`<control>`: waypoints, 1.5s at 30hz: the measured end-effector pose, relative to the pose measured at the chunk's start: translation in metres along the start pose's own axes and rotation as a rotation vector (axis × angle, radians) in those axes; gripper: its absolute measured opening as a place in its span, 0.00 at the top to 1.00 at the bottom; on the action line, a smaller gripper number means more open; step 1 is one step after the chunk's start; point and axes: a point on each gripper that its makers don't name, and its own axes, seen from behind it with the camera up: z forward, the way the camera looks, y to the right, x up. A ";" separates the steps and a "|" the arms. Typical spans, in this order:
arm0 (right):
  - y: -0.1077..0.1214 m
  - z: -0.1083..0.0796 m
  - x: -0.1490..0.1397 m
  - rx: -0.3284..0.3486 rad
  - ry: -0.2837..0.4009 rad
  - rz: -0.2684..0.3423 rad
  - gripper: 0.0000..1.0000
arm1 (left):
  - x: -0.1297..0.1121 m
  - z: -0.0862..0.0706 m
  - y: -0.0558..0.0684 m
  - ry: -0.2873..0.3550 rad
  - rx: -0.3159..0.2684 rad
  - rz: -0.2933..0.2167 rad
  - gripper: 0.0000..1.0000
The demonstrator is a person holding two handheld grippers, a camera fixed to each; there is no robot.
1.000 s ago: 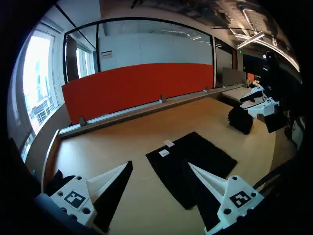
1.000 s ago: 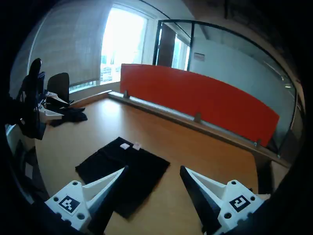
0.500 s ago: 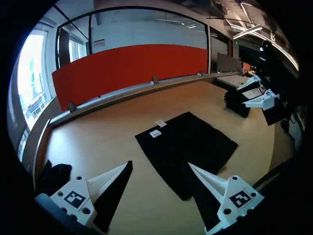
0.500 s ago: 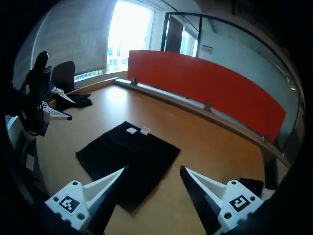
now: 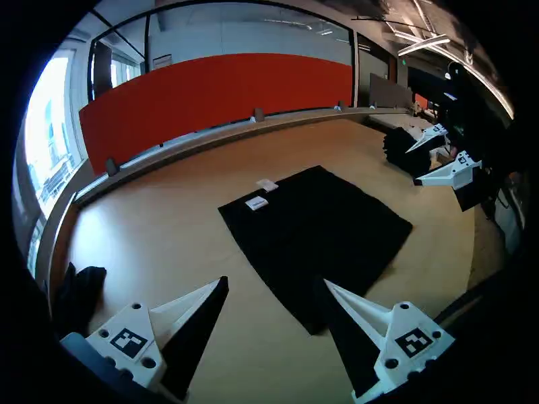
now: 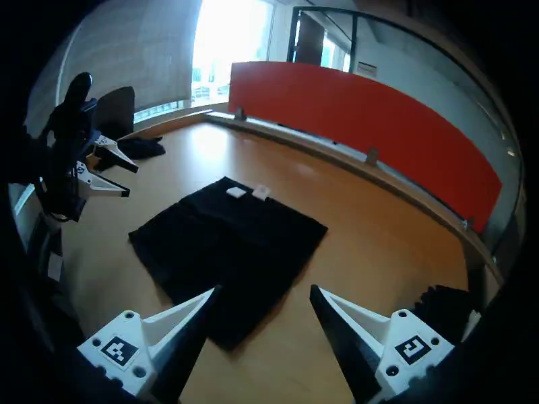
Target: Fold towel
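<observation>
Now both of my hand-held grippers are closing in on the towel (image 5: 316, 222). Over the last second it has grown larger in each view, and the red divider (image 5: 215, 87) at the far edge of the counter (image 5: 155, 222) has slid up the picture. I read that as the hands tipping down and coming nearer. The cloth itself has not shifted.

The towel is black and lies flat near the middle of the counter, with two small white tags (image 5: 256, 203) at its far-left corner in the left gripper view. Its near corner sits just ahead of the left hand-held gripper (image 5: 273, 281), whose fingers are spread wide with nothing between them. In the right gripper view the right hand-held gripper (image 6: 265, 288) is released too, and the towel's near corner (image 6: 229, 236) falls in the gap ahead of its fingers. Neither pair looks to be touching fabric yet.

Each view also catches the other gripper farther off, across the towel. A dark bundle of cloth (image 5: 79, 296) lies at the near-left edge, well apart from the work.

So I judge the fold has not started; this is the approach. Next I would need each gripper low on a near corner or edge, pinching only one layer before lifting.
</observation>
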 end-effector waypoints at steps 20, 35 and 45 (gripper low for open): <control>-0.020 0.029 -0.064 0.063 -0.110 0.003 0.00 | -0.052 0.032 0.026 -0.116 -0.070 0.030 0.06; -0.028 0.030 -0.090 0.099 -0.166 -0.024 0.00 | -0.074 0.039 0.048 -0.177 -0.123 0.058 0.06; -0.031 0.030 -0.096 0.113 -0.182 -0.036 0.01 | -0.084 0.041 0.055 -0.211 -0.136 0.061 0.07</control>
